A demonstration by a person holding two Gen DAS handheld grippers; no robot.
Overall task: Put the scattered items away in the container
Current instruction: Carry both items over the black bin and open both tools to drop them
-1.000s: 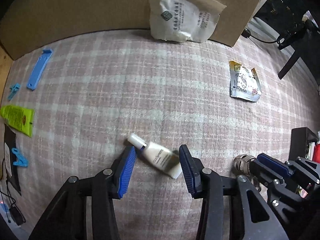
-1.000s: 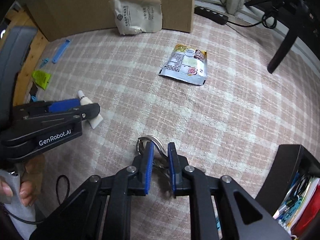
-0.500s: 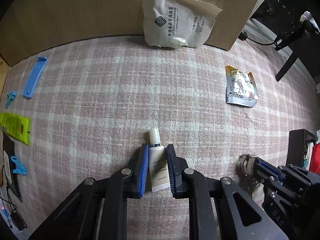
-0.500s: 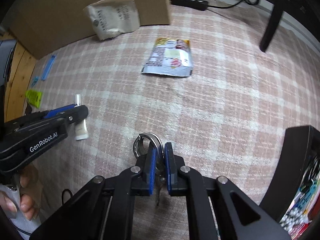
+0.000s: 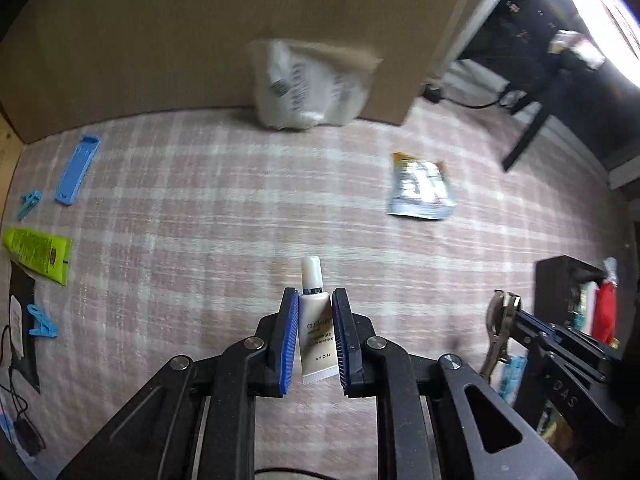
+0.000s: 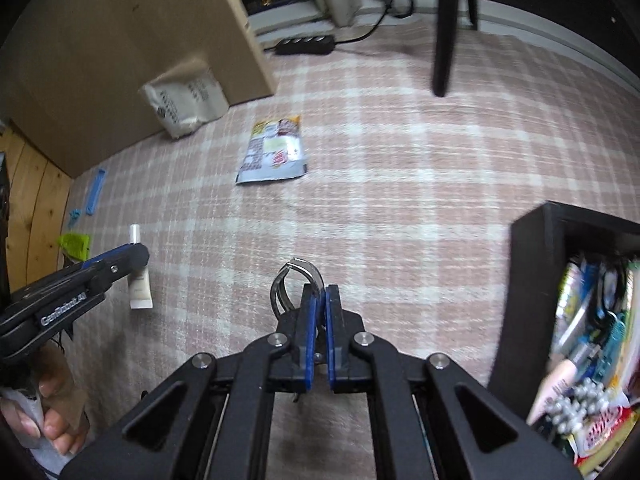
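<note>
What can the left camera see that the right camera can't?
Only the left wrist view shows the blue clip beside the black card at the left edge. Only the right wrist view shows the power strip and deep inside the black container. Both show the left tool shut on the cream tube, the right tool shut on the metal clip, the snack packet and the white bag.

White pouch [image 5: 308, 84] at 12 o'clock, left wrist view: motion-blurred, print unreadable. Foil packet [image 5: 420, 188] at 2 o'clock: label smeared. Black container [image 6: 576, 320] at 3 o'clock, right wrist view: cut by frame edge, contents blurred, indistinct. Metal clip [image 6: 296, 284]: lower part hidden between right tool [image 6: 318, 304] pads. Hand [image 6: 44, 412] at 8 o'clock, partly cropped.
</note>
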